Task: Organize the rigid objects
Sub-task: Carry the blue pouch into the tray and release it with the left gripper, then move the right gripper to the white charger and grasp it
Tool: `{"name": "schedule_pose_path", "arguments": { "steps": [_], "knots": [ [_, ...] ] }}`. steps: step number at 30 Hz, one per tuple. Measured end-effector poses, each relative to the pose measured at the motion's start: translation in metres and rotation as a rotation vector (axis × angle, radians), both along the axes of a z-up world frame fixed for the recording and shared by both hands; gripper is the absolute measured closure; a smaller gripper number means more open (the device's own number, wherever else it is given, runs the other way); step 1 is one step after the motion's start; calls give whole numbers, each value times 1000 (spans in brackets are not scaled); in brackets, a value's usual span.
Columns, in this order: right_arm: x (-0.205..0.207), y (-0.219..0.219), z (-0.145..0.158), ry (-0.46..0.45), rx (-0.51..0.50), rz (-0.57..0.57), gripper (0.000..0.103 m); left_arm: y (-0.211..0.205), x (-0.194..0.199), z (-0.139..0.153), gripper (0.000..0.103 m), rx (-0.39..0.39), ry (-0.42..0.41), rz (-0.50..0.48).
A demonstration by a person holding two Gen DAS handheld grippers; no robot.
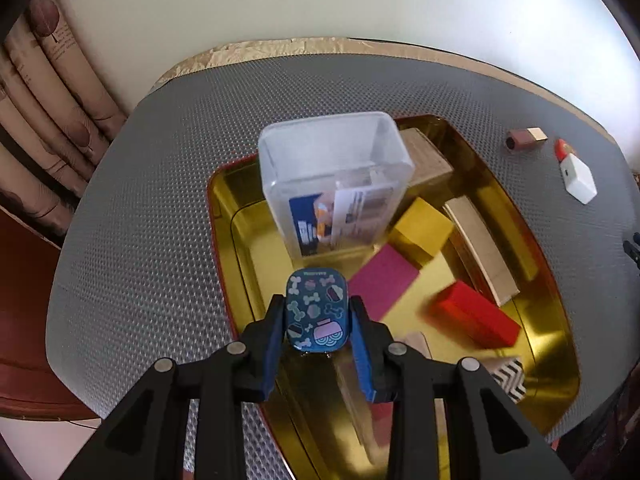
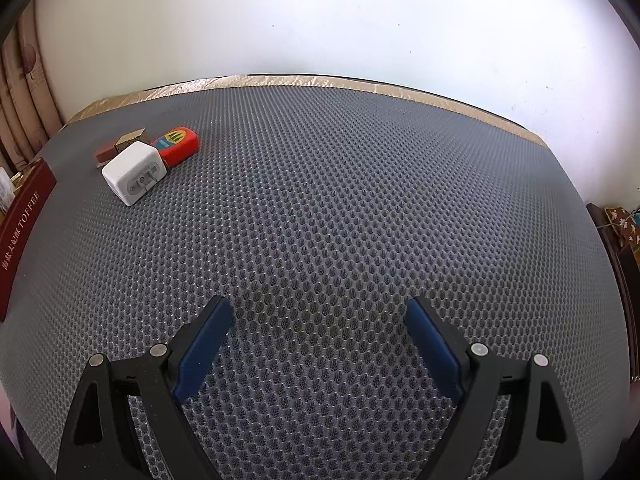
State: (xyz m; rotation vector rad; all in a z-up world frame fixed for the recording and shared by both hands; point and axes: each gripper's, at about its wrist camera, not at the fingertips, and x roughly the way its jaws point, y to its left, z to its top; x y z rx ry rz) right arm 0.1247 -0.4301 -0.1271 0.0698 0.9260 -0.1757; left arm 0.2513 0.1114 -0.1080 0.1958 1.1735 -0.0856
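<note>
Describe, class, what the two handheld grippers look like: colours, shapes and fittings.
Both match. The left gripper and right gripper have black angular frames with triangular cut-outs, round silver pins at the joints, and flat blue pads lining the fingers. No cables, markings or sleeves show.

Both wrist views look steeply down from close above the bench (image 2: 340, 200) — the left over the gold tray (image 1: 240, 208), the right over bare mat; both share the white charger (image 2: 134, 172) at the far side.

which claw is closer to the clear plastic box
Left. The left claw, shut on a small blue patterned tin, hangs over the gold tray just short of the clear plastic box. The right claw is open over bare mat; the box is out of its view.
</note>
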Motion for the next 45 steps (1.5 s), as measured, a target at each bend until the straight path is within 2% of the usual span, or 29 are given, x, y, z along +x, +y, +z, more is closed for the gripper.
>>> {"name": "schedule_pose_path", "arguments": {
  "steps": [7, 9, 11, 14, 18, 19, 21, 22, 25, 27, 29, 32, 34, 37, 45],
  "knots": [
    [-3, -1, 1, 0, 0, -2, 14, -7, -4, 5, 71, 92, -44, 30],
    [-3, -1, 1, 1, 1, -2, 14, -12, -8, 7, 62, 145, -62, 34],
    [-5, -1, 2, 0, 3, -3, 13, -13, -12, 11, 62, 146, -73, 34],
    [-7, -1, 3, -9, 4, -2, 13, -14, -24, 31, 62, 110, -123, 57],
    [-9, 0, 7, -26, -1, -10, 13, -35, -66, 69, 59, -7, -206, 25],
    [-10, 2, 10, -30, 24, -6, 13, -46, -81, 78, 57, -47, -226, 8],
    [-11, 10, 20, -53, 139, 12, 14, -68, -110, 87, 48, -127, -241, -36],
    [-10, 17, 26, -66, 163, 21, 14, -77, -120, 88, 47, -159, -242, -51],
    [3, 49, 47, -96, 227, 101, 14, -110, -149, 80, 47, -280, -196, -92],
    [16, 64, 55, -106, 222, 142, 14, -131, -163, 67, 47, -329, -147, -106],
    [34, 80, 63, -123, 193, 235, 14, -144, -173, 58, 47, -362, -128, -124],
    [58, 99, 65, -103, 91, 380, 12, -156, -181, 42, 47, -329, -108, -155],
    [74, 107, 63, -57, 80, 485, 12, -165, -186, 37, 47, -303, -105, -172],
    [94, 118, 62, -23, -20, 571, 12, -171, -188, 31, 47, -274, -105, -186],
    [135, 126, 49, 109, -67, 738, 13, -182, -191, 22, 47, -199, -121, -232]
  ]
}}
